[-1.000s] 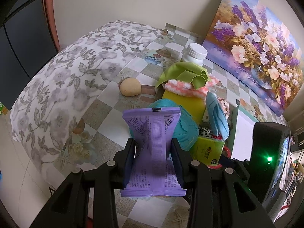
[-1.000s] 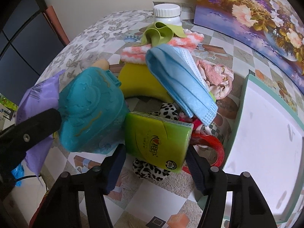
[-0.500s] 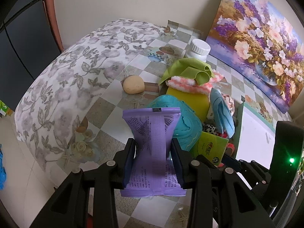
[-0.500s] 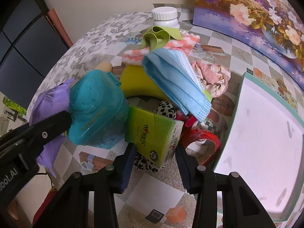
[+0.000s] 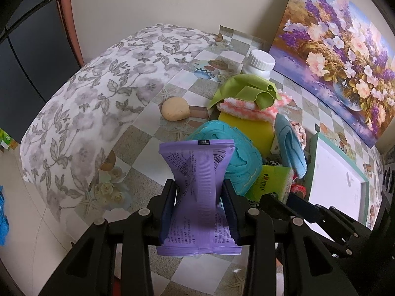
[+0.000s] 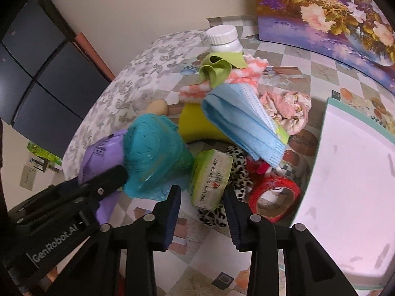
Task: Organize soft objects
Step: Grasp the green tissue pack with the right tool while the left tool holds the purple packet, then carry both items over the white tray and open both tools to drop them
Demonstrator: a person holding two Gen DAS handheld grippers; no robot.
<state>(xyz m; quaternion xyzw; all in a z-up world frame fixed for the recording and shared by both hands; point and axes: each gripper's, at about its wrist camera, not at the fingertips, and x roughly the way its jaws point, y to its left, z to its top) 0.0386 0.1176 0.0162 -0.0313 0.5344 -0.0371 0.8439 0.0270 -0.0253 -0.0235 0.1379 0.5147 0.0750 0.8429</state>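
Observation:
My left gripper (image 5: 199,187) is shut on a purple soft packet (image 5: 197,197), pinched at its waist and held above the table. It also shows in the right wrist view (image 6: 98,148). My right gripper (image 6: 201,192) is shut on a green tissue pack (image 6: 211,178), also seen in the left wrist view (image 5: 270,181), and holds it tilted just above the pile. The pile has a teal soft pouch (image 6: 153,157), a blue face mask (image 6: 244,125), a yellow sponge (image 6: 195,123), a pink-white cloth (image 6: 222,83), a green cloth (image 6: 217,69) and a leopard scrunchie (image 6: 237,170).
A white tray with a teal rim (image 6: 345,172) lies to the right. A red tape roll (image 6: 274,194) lies beside it. A white bottle (image 6: 223,39) stands at the back. A tan bun-like ball (image 5: 175,108) sits alone on the checked tablecloth (image 5: 148,133). A flower painting (image 5: 345,37) leans on the wall.
My right gripper closed on the green tissue pack and lifted it, turning it on edge. My left gripper kept its hold on the purple packet and drew back slightly.

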